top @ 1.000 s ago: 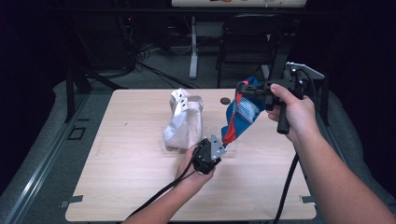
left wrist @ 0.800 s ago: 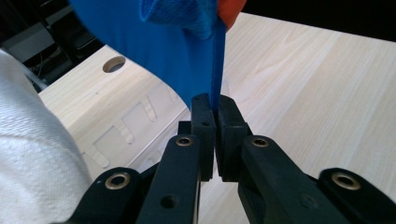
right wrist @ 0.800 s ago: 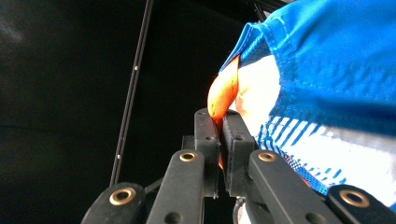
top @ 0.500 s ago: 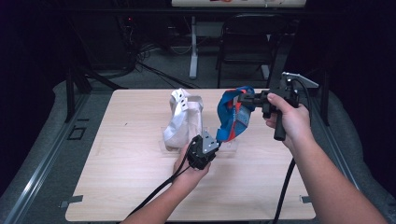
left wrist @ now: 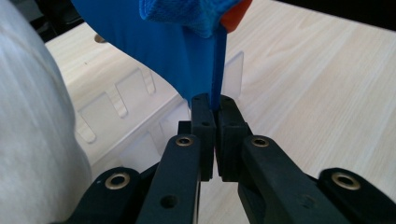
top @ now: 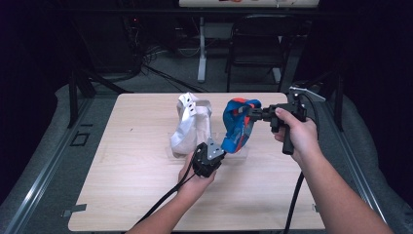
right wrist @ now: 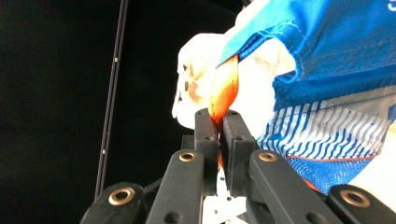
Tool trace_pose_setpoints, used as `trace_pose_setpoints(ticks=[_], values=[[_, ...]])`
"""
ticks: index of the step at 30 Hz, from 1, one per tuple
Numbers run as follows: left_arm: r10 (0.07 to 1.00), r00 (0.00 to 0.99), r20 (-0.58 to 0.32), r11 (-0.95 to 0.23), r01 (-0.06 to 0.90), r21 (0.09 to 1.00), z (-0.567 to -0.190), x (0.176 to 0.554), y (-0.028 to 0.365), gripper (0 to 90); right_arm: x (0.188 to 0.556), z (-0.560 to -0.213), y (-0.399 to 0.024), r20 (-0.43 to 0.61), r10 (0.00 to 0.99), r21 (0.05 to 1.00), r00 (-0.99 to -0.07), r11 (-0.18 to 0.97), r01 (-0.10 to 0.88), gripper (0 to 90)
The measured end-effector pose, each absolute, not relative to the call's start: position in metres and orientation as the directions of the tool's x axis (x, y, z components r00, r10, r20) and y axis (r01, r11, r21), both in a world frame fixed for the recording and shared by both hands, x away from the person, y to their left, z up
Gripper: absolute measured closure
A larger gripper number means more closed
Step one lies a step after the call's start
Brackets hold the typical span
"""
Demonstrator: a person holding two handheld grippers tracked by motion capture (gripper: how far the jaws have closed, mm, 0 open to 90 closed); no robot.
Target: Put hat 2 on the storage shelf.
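Together we had both sets of jaws clamped on the blue garment (top: 237, 127): the left gripper (left wrist: 212, 108) pinched its lower blue edge, the right gripper (right wrist: 220, 122) nipped an orange trim at the top. From the left jaws the cloth rose toward one o'clock; from the right it hung toward seven, its long axis slanting between them above the desk (top: 122, 185). At nine o'clock of it stood the white garment (top: 190, 127) in a clear slotted rack (left wrist: 126, 116), nearer our left hand (top: 195, 178).
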State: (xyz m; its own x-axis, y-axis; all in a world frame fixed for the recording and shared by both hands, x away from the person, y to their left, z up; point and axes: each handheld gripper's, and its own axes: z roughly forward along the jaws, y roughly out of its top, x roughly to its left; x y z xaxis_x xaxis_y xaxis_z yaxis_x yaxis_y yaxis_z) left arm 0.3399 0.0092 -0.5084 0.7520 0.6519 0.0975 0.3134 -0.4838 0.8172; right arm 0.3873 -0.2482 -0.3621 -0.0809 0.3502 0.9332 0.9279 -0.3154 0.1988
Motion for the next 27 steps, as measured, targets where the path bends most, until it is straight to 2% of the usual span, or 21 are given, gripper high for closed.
trace_pose_setpoints(ticks=[5,10,15,22,27], values=[[0.650,0.753,0.101,-0.496,0.319,0.808,-0.514,0.340,0.007,87.9,0.385,-0.371,-0.248,0.927,0.367,0.202,-0.079,-0.311,0.929,86.3],[0.654,0.747,0.122,-0.526,0.332,0.783,-0.522,0.340,0.005,87.8,0.383,-0.381,-0.250,0.901,0.426,0.231,-0.088,-0.298,0.926,84.8],[0.676,0.734,0.071,-0.481,0.366,0.797,-0.529,0.341,0.009,87.9,0.376,-0.398,-0.257,0.884,0.459,0.251,-0.093,-0.295,0.922,74.5],[0.667,0.737,0.110,-0.509,0.344,0.789,-0.529,0.337,0.008,86.4,0.354,-0.415,-0.266,0.818,0.551,0.361,-0.165,-0.269,0.893,63.3],[0.670,0.732,0.120,-0.510,0.337,0.792,-0.530,0.333,0.012,76.3,0.343,-0.431,-0.265,0.798,0.566,0.414,-0.209,-0.262,0.871,60.0]])
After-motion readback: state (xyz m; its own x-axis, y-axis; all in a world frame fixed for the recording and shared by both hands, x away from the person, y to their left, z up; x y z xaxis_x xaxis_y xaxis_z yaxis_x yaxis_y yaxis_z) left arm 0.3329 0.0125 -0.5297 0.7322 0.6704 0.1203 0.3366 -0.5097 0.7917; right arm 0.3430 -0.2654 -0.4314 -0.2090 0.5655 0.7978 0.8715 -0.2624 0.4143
